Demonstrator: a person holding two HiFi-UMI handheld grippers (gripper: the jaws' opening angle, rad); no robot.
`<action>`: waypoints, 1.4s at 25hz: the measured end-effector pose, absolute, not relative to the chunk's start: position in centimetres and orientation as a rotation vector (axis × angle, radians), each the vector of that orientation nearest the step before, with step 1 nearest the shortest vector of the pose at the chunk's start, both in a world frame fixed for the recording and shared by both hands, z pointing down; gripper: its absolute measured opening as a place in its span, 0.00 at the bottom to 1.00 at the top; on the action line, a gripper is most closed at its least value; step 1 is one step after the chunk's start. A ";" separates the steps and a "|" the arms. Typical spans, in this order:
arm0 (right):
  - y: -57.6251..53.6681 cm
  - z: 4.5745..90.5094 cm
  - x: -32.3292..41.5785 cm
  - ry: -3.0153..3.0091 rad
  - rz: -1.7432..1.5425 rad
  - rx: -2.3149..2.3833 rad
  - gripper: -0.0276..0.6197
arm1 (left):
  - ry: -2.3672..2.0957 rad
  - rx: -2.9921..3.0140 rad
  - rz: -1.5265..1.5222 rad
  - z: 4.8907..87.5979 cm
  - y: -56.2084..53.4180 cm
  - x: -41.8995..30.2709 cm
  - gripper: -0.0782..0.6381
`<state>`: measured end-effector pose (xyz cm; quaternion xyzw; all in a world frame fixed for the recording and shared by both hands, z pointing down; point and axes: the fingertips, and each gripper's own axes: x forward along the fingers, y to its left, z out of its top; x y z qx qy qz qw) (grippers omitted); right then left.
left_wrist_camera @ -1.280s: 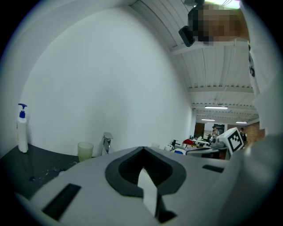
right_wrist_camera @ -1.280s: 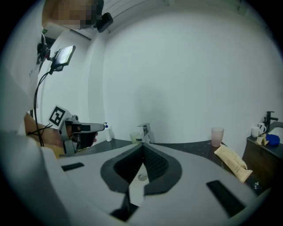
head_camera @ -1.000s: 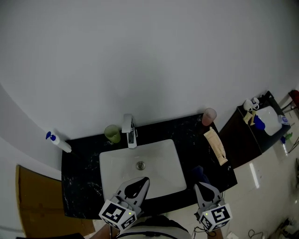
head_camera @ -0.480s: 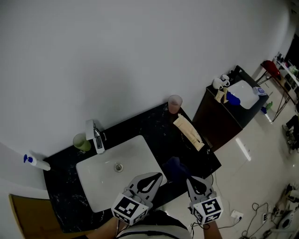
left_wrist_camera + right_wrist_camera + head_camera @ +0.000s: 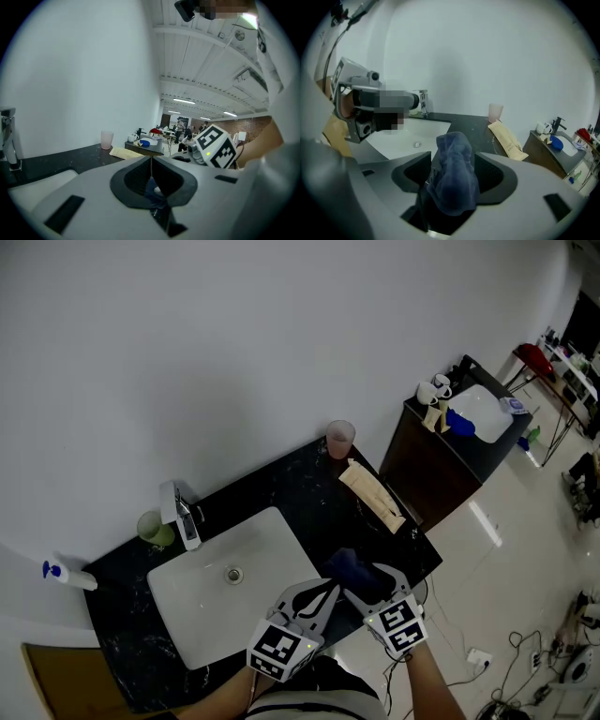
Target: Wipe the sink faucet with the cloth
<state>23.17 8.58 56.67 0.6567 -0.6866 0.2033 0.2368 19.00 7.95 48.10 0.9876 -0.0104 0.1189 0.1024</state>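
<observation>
The counter (image 5: 281,482) is black and the cloth (image 5: 349,564) lies bunched on it near its front edge, to the right of the sink (image 5: 202,601); a clumsy nudge there could, I judge, push it over the edge to the floor.

The sink lies between cloth and faucet (image 5: 180,514), which stands at the back rim, well apart from both tools; a cloth carried low across could trail into the basin.

The right gripper (image 5: 371,577) has just been opening its jaws; they now stand wide apart with the cloth between them, released and not pressed by either pad; if they close on only a loose fold, the cloth may sag out or drop on the way to the faucet.

The left gripper (image 5: 328,590) is clenched on nothing, its jaws meeting in a thin line; it sits just beside the right one and the cloth, so the two tools could knock together or the left could drag the cloth aside.

A green cup (image 5: 150,528) stands just beside the faucet; a wide wiping stroke could tip it.
</observation>
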 end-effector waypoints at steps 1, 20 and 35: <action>8.2 57.1 23.3 -1.866 0.555 1.780 0.47 | -0.028 2.914 0.346 48.0 8.0 19.0 0.11; 4.0 56.6 21.5 -1.894 0.600 1.644 0.13 | -0.270 2.875 0.294 47.0 3.3 13.1 0.11; -13.6 45.9 3.4 -2.413 0.255 1.409 0.13 | -0.907 2.735 0.182 43.9 -5.7 -3.2 0.11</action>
